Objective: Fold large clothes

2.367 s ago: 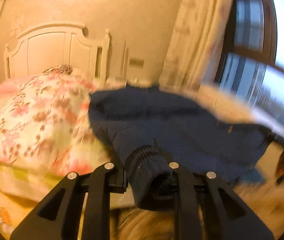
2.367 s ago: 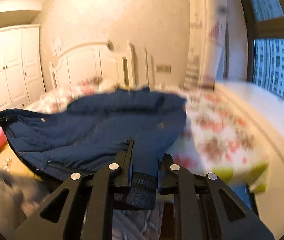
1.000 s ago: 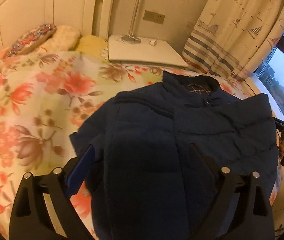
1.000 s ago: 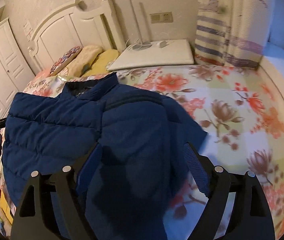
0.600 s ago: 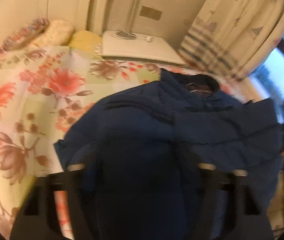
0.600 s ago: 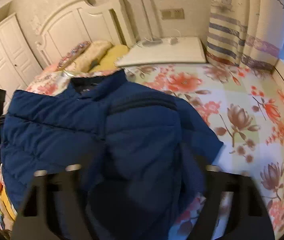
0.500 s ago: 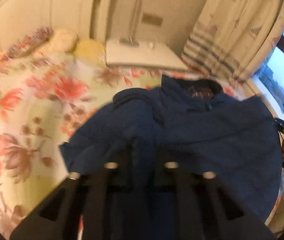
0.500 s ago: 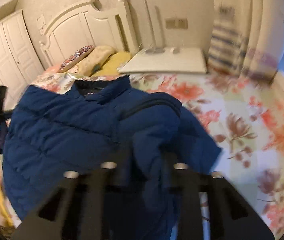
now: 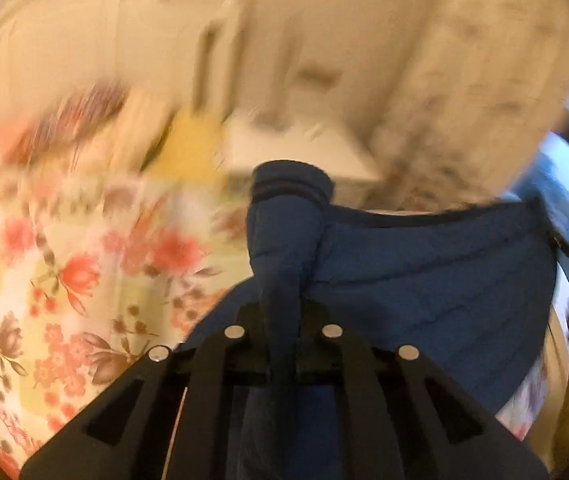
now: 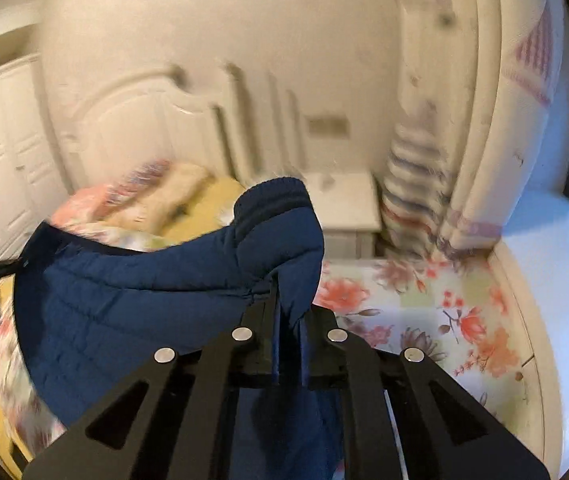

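**Both grippers clamped on the navy jacket's sleeves**

The left gripper [image 9: 282, 322] is pinched together on a sleeve of the navy puffer jacket [image 9: 424, 276], whose ribbed cuff [image 9: 290, 184] stands up at centre frame. The right gripper [image 10: 288, 320] is likewise clamped on the other sleeve, cuff [image 10: 272, 198] at upper centre. The jacket's body sags across the middle of each view above the floral bedspread [image 9: 84, 272]. The white headboard [image 10: 144, 120] is blurred.
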`<state>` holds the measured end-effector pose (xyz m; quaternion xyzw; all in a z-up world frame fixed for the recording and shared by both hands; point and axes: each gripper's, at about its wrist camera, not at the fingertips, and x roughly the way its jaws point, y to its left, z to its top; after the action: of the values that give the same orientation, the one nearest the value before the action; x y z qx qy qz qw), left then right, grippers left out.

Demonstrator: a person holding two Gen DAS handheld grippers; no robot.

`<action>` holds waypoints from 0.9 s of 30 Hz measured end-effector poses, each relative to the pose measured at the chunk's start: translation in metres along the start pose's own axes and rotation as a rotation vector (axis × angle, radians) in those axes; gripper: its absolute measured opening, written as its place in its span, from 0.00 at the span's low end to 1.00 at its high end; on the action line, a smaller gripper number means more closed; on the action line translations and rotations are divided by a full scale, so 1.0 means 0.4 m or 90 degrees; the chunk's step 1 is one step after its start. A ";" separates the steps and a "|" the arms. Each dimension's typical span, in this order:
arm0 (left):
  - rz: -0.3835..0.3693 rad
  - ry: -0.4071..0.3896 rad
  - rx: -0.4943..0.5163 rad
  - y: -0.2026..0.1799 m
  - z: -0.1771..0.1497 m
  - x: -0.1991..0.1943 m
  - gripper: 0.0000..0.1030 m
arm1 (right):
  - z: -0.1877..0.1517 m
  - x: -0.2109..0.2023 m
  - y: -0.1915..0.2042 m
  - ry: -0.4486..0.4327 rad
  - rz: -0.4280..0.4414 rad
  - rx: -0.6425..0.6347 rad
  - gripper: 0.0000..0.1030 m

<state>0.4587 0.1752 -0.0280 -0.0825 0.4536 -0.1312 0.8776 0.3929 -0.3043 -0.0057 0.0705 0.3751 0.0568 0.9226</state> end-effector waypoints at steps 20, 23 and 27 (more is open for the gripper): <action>0.047 0.029 -0.101 0.119 -0.026 0.291 0.35 | -0.112 0.358 -0.143 0.117 -0.050 0.144 0.09; 0.061 -0.007 -0.151 0.159 -0.042 0.267 0.62 | -0.124 0.336 -0.153 0.094 -0.036 0.154 0.09; 0.142 -0.116 -0.083 0.111 -0.043 0.142 0.80 | -0.103 0.278 -0.137 0.098 -0.058 0.142 0.13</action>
<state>0.4831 0.1996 -0.0937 -0.0998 0.3861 0.0050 0.9170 0.4462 -0.3370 -0.1205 0.1513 0.4519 -0.0219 0.8789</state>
